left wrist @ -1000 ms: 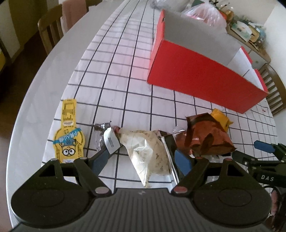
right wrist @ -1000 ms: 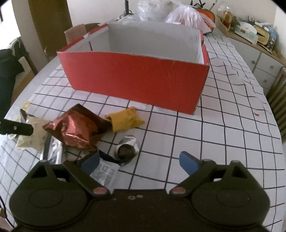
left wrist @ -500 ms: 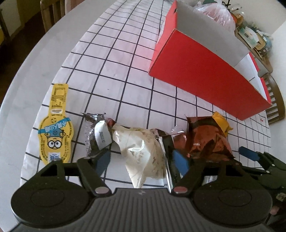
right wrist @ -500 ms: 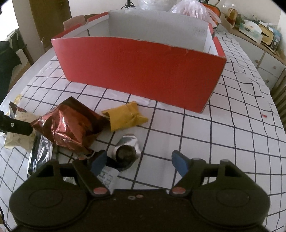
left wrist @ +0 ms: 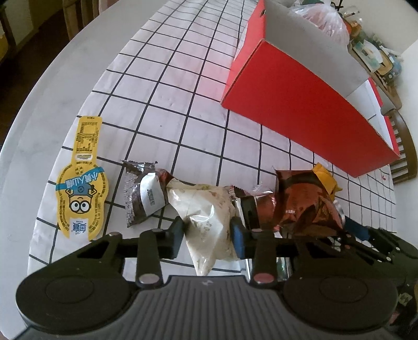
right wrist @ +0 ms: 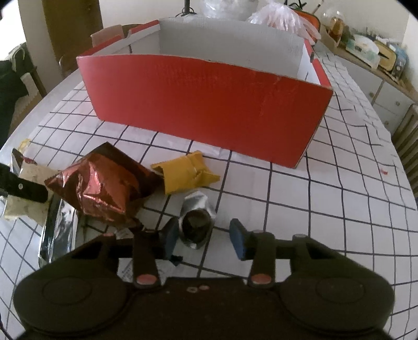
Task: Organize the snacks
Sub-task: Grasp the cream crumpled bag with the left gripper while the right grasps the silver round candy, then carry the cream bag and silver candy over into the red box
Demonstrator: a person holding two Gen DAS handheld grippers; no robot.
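Snack packets lie on the checked tablecloth in front of an open red box. My left gripper has closed in around a cream packet, with both pads touching its sides. Beside it lie a dark silver-labelled packet and a brown foil bag. My right gripper is open around a small silver-wrapped dark snack, left pad touching it. A yellow packet lies just beyond.
A yellow cartoon-printed packet lies at the table's left edge. A flat silver wrapper lies under the brown bag. Plastic bags sit behind the box. A sideboard with clutter and a chair stand to the right.
Both grippers moved forward and down. The left jaws narrowed onto the cream packet. The right jaws narrowed around the silver-wrapped snack.
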